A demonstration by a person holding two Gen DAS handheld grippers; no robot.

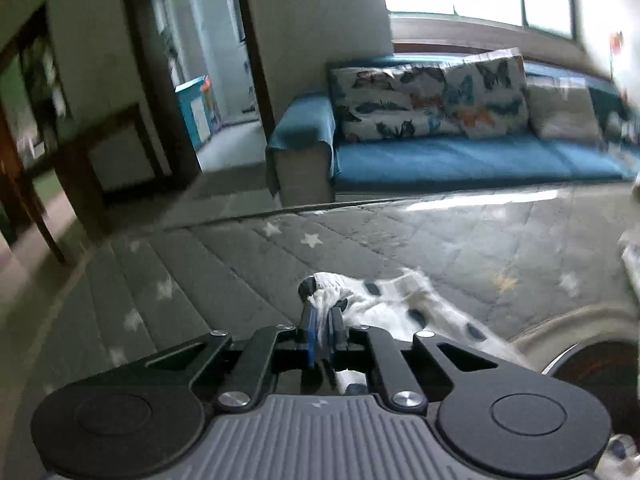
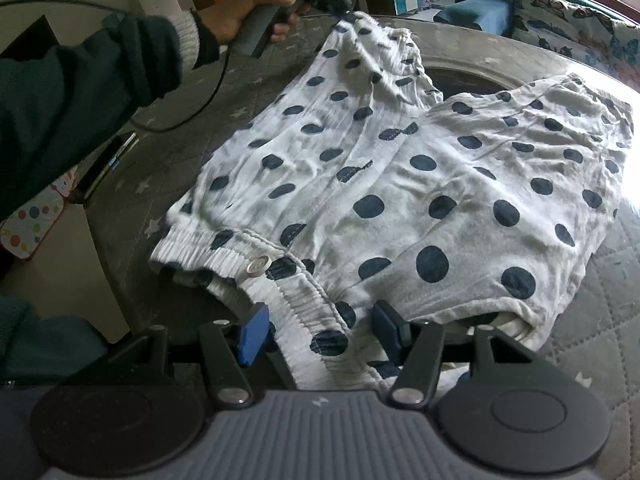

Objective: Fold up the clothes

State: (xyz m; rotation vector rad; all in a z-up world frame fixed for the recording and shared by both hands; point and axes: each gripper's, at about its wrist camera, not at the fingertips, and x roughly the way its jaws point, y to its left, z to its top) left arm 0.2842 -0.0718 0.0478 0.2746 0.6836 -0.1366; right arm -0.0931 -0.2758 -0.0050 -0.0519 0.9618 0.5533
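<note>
Through the left wrist view, my left tool (image 1: 322,322) is clamped tight on a bunched hem of the polka-dot shorts (image 1: 384,304); only here do I see the blue sofa (image 1: 460,156). From the right wrist view, the crinkled white shorts (image 2: 400,168) lie spread on the quilted, star-patterned counter (image 2: 600,320), my right tool (image 2: 320,334) gaping astride the elastic waistband, pads not pressing.

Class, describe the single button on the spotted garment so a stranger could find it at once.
Start at the grey quilted table cover, where white shorts with dark polka dots lie spread. Follow their gathered elastic waistband nearest the camera. The pale round button sits there, the only hard, shiny disc among printed dots.
</note>
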